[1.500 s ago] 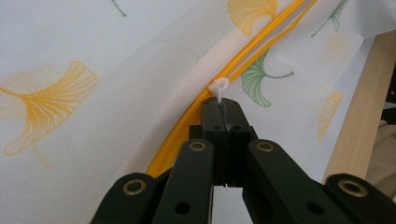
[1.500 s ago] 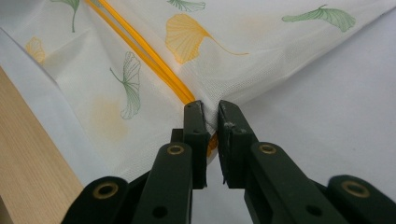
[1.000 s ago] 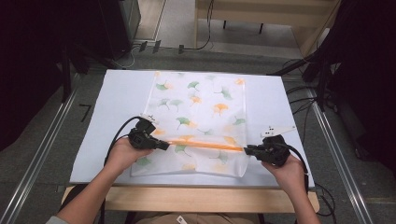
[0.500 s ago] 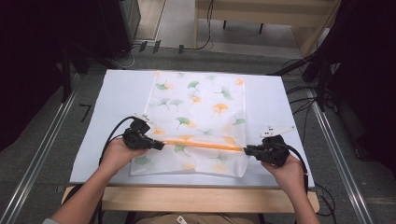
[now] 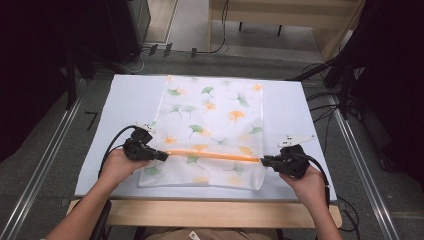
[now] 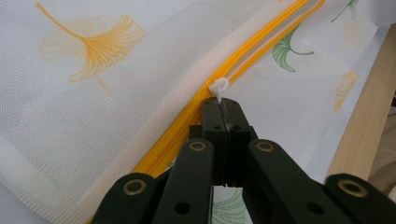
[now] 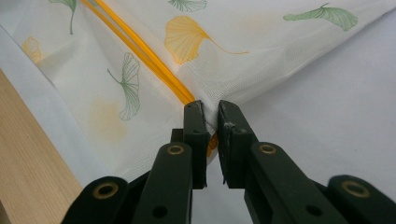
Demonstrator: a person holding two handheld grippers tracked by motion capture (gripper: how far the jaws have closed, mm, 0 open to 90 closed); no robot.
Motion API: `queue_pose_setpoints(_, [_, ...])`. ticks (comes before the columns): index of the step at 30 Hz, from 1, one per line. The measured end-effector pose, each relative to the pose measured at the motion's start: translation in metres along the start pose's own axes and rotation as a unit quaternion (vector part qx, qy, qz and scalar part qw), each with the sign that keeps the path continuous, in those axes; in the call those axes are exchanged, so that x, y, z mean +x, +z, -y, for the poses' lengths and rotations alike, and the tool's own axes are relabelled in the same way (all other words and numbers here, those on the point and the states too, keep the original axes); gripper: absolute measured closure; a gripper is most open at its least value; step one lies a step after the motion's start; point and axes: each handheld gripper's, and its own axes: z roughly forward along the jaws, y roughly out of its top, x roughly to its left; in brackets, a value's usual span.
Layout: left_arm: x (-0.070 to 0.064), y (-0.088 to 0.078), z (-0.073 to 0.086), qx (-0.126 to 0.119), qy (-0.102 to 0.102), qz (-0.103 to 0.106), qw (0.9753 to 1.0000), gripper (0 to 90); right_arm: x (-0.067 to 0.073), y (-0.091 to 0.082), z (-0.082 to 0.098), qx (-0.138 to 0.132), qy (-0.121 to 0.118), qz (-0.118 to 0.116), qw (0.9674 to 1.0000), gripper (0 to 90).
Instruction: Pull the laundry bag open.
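A white mesh bag [image 5: 210,125] printed with green and orange ginkgo leaves lies flat on the white table cover [image 5: 125,100]. An orange zipper [image 5: 215,155] runs across it near the front. My left gripper [image 5: 162,156] is at the zipper's left part, shut on the small white zipper pull [image 6: 219,87]; in the left gripper view the left gripper [image 6: 221,105] has its jaws pressed together on the pull's tab. My right gripper [image 5: 263,161] holds the bag's right edge at the zipper's end. There the right gripper [image 7: 210,108] pinches the mesh and orange zipper [image 7: 140,51] tape.
The table's wooden front edge [image 5: 210,212] runs just below the bag. Black cables [image 5: 325,107] trail off the right side, and metal rails [image 5: 45,160] flank the table on the floor. Bare cover lies left and right of the bag.
My left gripper has slid left along the zipper with the pull in it, and more orange zipper shows between the two grippers. The right gripper has stayed put.
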Motion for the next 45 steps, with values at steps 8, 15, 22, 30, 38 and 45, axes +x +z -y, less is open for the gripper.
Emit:
queue_pose_setpoints(8, [-0.002, 0.002, -0.001, 0.004, 0.004, -0.003, 1.0, 90.0, -0.001, -0.001, 0.0, 0.002, 0.002, 0.003, 1.0, 83.6])
queue_pose_setpoints(15, [-0.002, 0.003, 0.001, 0.005, 0.001, -0.002, 1.0, 90.0, -0.001, 0.0, 0.001, 0.004, 0.002, 0.004, 1.0, 83.7])
queue_pose_setpoints(22, [-0.002, 0.001, 0.001, 0.003, 0.002, -0.001, 1.0, 90.0, -0.001, 0.0, 0.001, 0.005, 0.002, 0.003, 1.0, 83.6])
queue_pose_setpoints(30, [-0.001, 0.001, 0.003, 0.0, -0.004, 0.004, 1.0, 90.0, -0.001, -0.001, 0.001, 0.004, 0.001, 0.003, 1.0, 83.6])
queue_pose_setpoints(38, [0.005, -0.008, 0.011, -0.003, -0.01, -0.004, 0.9999, 90.0, -0.002, 0.0, 0.001, 0.004, 0.0, 0.001, 1.0, 83.6])
queue_pose_setpoints(45, [0.01, -0.014, 0.02, -0.003, -0.012, -0.017, 0.9998, 90.0, -0.002, 0.0, 0.001, 0.005, 0.001, 0.002, 1.0, 83.6])
